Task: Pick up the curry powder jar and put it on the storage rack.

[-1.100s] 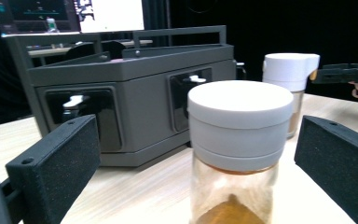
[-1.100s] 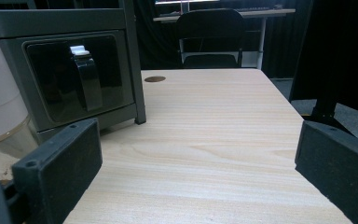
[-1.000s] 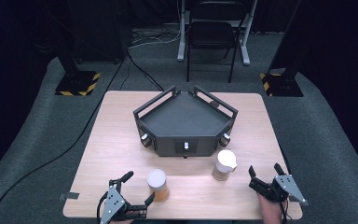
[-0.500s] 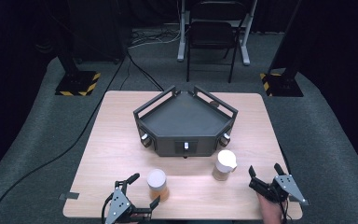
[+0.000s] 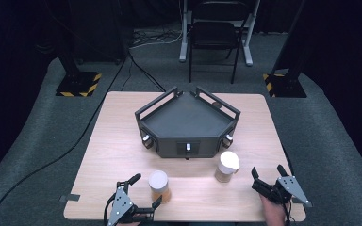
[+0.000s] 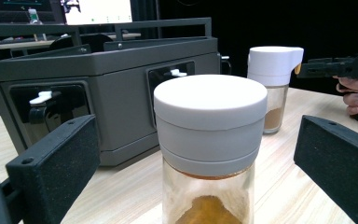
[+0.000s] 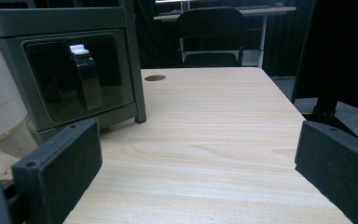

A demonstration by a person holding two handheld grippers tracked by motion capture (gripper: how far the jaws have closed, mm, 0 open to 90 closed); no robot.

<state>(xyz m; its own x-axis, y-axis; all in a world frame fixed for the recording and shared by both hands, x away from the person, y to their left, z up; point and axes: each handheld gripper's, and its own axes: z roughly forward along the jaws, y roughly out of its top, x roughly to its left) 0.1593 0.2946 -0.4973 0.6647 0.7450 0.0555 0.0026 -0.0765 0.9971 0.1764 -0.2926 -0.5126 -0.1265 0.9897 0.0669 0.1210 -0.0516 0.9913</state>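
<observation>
A glass jar with a flat white lid (image 5: 159,184) holds orange-brown powder near the table's front edge. My left gripper (image 5: 146,190) is open around it. In the left gripper view the jar (image 6: 209,109) stands upright between the two jaws of the left gripper (image 6: 200,144), and neither pad touches it. A second jar with a white spouted lid (image 5: 227,165) stands to the right, also seen behind the first (image 6: 272,70). My right gripper (image 5: 267,171) is open to the right of that jar, with nothing in the right gripper (image 7: 198,154) but bare tabletop.
A dark grey tray-like box with rails and front knobs (image 5: 187,123) sits mid-table behind both jars, close at the left (image 7: 74,70) in the right gripper view. A chair (image 5: 214,33) and stand bases are on the floor beyond the wooden table (image 5: 118,141).
My left gripper has slid right and forward, so its jaws now flank the flat-lidded jar. The right gripper and both jars have stayed put.
</observation>
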